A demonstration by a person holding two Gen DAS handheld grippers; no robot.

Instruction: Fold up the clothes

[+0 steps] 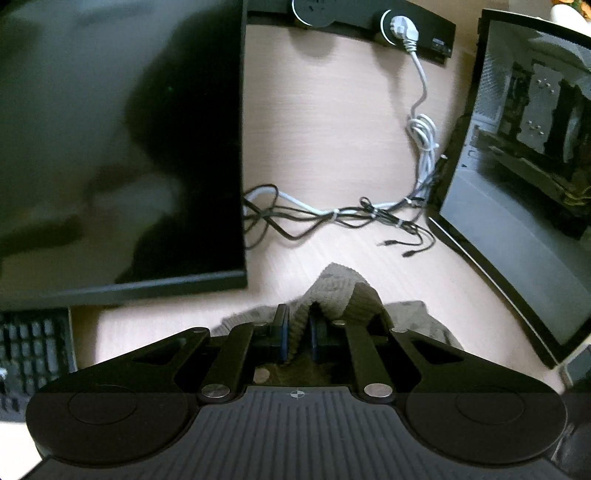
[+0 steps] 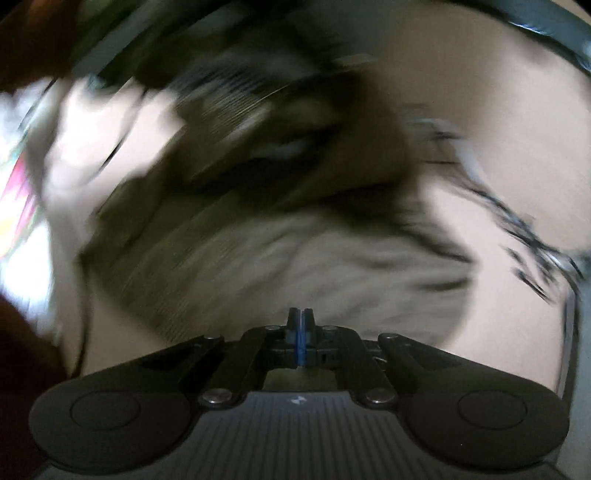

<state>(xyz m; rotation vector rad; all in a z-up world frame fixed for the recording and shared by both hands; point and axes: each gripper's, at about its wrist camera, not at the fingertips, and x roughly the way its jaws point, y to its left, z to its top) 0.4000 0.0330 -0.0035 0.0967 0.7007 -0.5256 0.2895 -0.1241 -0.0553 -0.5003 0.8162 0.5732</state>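
Observation:
A beige-brown ribbed knit garment (image 1: 343,291) lies bunched on the light wooden desk (image 1: 325,129). My left gripper (image 1: 298,314) is shut on a raised fold of it, and the cloth fills the gap between the blue pads. In the right wrist view, heavy motion blur smears the same garment (image 2: 295,251) across the desk in front of my right gripper (image 2: 301,314). That gripper is shut with its blue pads pressed together, and no cloth shows between them. A dark blurred shape above the garment cannot be made out.
A black monitor (image 1: 110,147) stands at the left with a keyboard (image 1: 33,343) below it. Tangled cables (image 1: 332,218) cross the desk behind the garment. A power strip (image 1: 369,18) sits at the back. A glass-sided computer case (image 1: 524,147) stands at the right.

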